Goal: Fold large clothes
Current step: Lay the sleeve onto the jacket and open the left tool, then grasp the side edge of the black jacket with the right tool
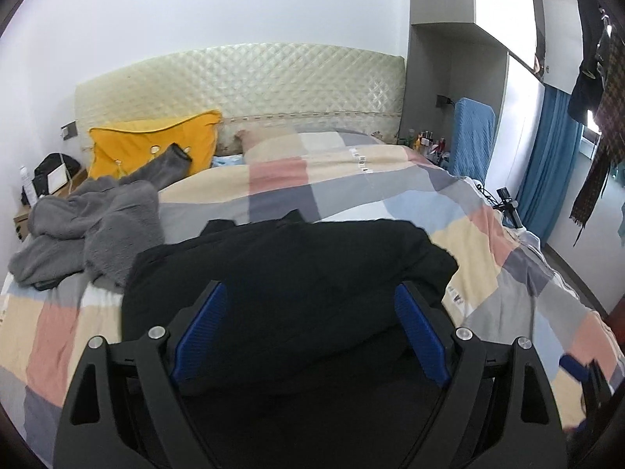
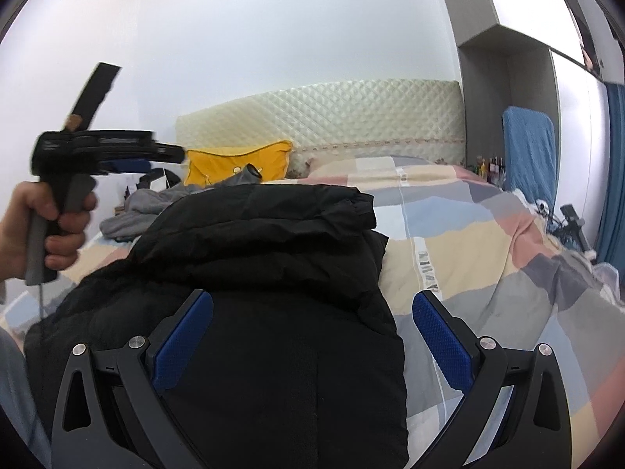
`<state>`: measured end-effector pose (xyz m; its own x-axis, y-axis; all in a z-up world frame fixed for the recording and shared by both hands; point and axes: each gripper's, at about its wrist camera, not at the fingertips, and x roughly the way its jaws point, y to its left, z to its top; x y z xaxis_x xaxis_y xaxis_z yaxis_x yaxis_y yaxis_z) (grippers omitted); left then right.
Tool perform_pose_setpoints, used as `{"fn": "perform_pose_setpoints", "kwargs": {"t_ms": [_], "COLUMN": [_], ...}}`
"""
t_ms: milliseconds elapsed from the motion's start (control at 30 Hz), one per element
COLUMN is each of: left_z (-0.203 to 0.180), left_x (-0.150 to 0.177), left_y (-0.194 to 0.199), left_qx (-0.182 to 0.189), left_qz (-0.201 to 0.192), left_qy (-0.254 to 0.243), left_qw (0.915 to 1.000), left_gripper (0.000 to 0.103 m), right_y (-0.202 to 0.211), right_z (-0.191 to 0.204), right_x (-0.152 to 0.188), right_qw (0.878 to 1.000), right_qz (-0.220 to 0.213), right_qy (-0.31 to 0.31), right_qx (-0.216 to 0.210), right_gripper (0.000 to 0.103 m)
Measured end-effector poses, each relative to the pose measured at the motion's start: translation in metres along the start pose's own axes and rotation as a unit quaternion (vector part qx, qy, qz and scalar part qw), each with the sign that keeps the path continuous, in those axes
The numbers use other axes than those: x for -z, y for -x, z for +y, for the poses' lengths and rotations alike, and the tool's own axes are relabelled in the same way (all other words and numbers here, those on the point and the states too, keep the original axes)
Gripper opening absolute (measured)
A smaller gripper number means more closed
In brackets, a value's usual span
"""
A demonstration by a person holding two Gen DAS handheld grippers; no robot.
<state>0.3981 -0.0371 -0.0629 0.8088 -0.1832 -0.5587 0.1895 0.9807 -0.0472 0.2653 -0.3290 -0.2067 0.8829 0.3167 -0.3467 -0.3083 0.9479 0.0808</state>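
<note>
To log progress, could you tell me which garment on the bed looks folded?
The black padded jacket, stacked in flat layers; the grey fleece garment lies crumpled.

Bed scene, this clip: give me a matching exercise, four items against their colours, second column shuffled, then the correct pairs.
Items:
1. jacket
2. pillow
3. fleece garment
4. curtain

Colours:
A. grey
B. blue
C. black
D. yellow

Pairs: 1-C, 2-D, 3-A, 4-B
</note>
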Motion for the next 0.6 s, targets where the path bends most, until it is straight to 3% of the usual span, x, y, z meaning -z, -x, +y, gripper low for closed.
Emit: {"fn": "perform_pose_setpoints", "kwargs": {"t_ms": [333,500,600], "left_z": [0.058,0.089,0.11], "left_x": [0.044,0.067,0.076], "left_y": [0.019,-0.001,-0.012], "left_qx": [-0.03,-0.051,-0.065], "left_qz": [0.007,0.051,0.067], "left_qy": [0.029,0.044,0.065], "left_qw": [0.9991,0.9965,0.9935], "left_gripper": [0.088,0.088,0.089], "right_y": [-0.009,-0.015,-0.029], "right_z": [0.009,0.008,0.004], "right_x": [0.0,-0.003,-0.003], "right_qw": [1.0,1.0,1.0], "right_qz": [0.011,0.006,0.025], "right_qy": [0.0,-0.009,-0.016], "right_qx": [-0.003,-0.012,-0.005], "right_gripper": [0.103,0.103,0.103]}}
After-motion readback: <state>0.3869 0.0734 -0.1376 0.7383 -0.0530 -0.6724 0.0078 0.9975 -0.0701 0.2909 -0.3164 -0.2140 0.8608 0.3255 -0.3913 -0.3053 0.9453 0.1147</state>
